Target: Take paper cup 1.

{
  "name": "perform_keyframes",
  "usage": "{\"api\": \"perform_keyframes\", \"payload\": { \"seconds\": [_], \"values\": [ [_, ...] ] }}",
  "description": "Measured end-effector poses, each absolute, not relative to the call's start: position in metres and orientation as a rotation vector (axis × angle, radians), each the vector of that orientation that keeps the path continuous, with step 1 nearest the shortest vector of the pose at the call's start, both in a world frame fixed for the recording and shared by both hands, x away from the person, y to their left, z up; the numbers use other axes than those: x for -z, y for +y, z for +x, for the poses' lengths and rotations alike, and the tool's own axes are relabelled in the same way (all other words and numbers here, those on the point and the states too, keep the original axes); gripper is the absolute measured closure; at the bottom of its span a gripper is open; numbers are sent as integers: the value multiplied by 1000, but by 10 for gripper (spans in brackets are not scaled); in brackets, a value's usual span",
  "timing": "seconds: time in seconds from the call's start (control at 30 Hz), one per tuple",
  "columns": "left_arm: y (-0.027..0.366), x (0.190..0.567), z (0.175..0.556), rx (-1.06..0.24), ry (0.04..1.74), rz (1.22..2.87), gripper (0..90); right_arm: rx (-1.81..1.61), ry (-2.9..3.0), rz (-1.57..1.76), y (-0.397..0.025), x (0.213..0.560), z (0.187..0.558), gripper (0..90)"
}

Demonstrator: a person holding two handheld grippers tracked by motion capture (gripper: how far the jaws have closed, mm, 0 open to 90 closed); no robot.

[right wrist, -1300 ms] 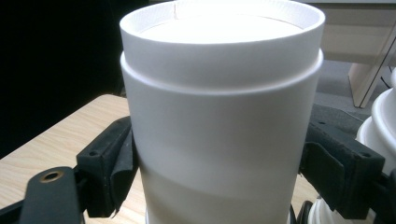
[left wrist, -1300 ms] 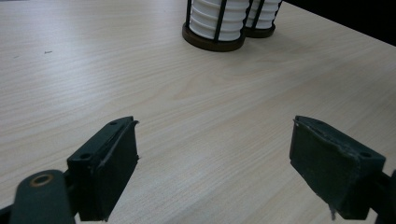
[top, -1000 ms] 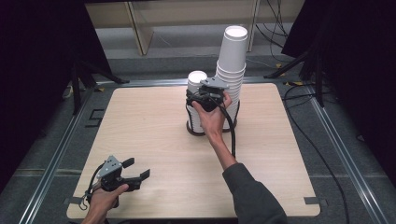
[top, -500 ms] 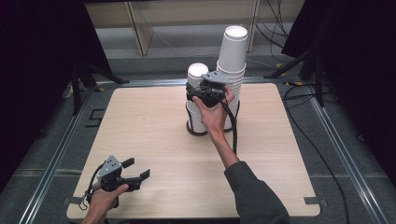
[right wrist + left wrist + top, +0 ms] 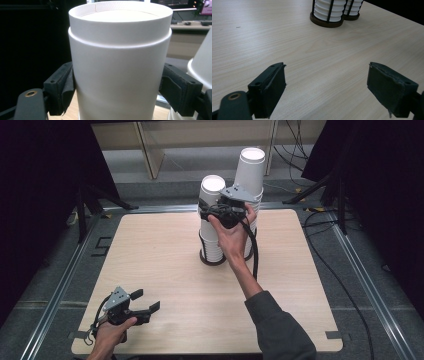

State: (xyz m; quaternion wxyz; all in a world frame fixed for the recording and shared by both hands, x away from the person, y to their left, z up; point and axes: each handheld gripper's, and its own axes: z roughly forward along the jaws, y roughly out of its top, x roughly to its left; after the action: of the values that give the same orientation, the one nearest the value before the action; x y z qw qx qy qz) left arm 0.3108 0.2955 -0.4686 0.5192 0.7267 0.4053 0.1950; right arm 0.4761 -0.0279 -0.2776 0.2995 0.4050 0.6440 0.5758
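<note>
Two stacks of upside-down white paper cups stand in dark wire holders at the back middle of the wooden table (image 5: pixel 150 250). The left stack (image 5: pixel 211 242) is shorter than the right stack (image 5: pixel 250 170). My right gripper (image 5: pixel 212 212) is shut on the top cup (image 5: pixel 213 190) of the left stack and holds it raised above the others. In the right gripper view this cup (image 5: pixel 120 62) sits between the two pads (image 5: pixel 62 87), and my right gripper (image 5: pixel 117 92) clamps its sides. My left gripper (image 5: pixel 145 302) rests open and empty near the front left corner. In its own view my left gripper (image 5: pixel 327 92) faces the left stack (image 5: pixel 329 10).
A black cable (image 5: pixel 255 250) trails from the right gripper along the forearm. Metal rails (image 5: pixel 65 280) border the table, and dark curtains hang on both sides. Bare wood lies between the left gripper and the cup holders (image 5: pixel 325 22).
My right gripper has risen, lifting the top cup up off the left stack. The left gripper has stayed still.
</note>
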Motion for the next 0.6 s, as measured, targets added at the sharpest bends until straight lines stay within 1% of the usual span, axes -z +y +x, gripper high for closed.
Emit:
{"api": "perform_keyframes", "payload": {
  "seconds": [0.2,0.27,0.3,0.4,0.53,0.6],
  "values": [
    [295,469,310,-462,979,1743,148,-1571,1691,1042,-30,259,464,200],
    [297,468,313,-488,939,1754,148,-1592,1693,1015,-31,252,459,200],
    [298,467,311,-487,971,1766,148,-1605,1693,1005,-31,250,457,200],
    [298,467,310,-486,974,1763,148,-1630,1716,959,-31,244,446,200],
    [297,467,310,-478,967,1748,148,-1676,1776,917,-30,246,431,199],
    [297,468,312,-476,939,1734,148,-1701,1825,899,-31,254,420,199]
  ]
}}
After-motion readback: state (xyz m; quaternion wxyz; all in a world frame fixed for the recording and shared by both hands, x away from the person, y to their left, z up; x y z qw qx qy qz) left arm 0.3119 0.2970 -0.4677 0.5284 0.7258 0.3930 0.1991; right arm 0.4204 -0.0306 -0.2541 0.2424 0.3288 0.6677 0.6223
